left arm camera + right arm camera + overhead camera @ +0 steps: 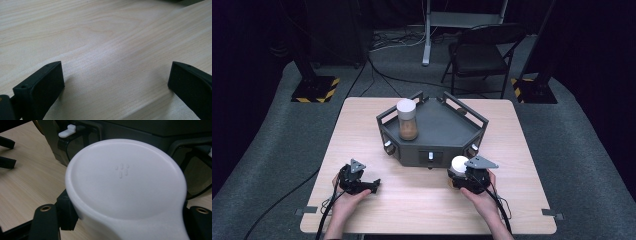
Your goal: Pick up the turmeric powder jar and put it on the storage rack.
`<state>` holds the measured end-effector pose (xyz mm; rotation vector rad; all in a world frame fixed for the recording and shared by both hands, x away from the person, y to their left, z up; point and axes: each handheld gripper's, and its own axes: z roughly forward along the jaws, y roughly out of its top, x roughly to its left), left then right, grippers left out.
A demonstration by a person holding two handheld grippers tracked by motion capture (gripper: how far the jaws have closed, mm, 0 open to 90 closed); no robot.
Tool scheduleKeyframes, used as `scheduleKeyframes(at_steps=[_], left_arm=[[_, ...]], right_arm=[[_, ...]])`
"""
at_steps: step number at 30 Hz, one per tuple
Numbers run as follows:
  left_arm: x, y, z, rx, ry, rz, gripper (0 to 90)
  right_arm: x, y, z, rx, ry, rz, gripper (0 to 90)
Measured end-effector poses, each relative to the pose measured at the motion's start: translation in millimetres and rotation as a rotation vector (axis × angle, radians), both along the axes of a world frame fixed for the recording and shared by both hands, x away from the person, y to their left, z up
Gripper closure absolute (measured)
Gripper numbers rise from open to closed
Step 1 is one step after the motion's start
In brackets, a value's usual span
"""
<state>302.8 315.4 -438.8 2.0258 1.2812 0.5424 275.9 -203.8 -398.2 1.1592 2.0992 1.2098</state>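
High view: right gripper (460, 175), jaws pinching a white-lidded jar (458, 164) at the tray's (438, 134) five o'clock, should lift it straight and level, while the left gripper (371, 186) rests spread on the table (362, 130).

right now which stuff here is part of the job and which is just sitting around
In the job:
- white-lidded jar, clamped in the right gripper
- grey tray just beyond it
- second jar, standing on the tray

Lying about:
- left gripper, jaws open over bare table
- folding chair behind the table
- striped stand bases on the floor
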Motion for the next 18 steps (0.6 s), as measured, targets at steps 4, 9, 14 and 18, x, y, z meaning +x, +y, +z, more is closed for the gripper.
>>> scheduleKeyframes(at_steps=[4,9,14,18], left_arm=[[0.0,0.0,0.1,0.0,0.0,0.0,0.2],[0.0,-0.2,0.0,0.0,0.0,0.0,0.2],[0.4,-0.6,0.1,0.001,0.0,-0.002,0.2],[0.4,-0.7,0.0,0.0,0.0,-0.001,0.2]], right_arm=[[-0.6,0.2,3.8,-0.01,0.002,-0.001,29.7],[-3.5,-2.6,14.0,-0.01,-0.01,0.001,29.8],[-6.1,-4.5,28.1,-0.015,-0.022,0.0,29.7],[-7.7,-5.6,39.5,-0.017,-0.029,-0.005,29.7]])
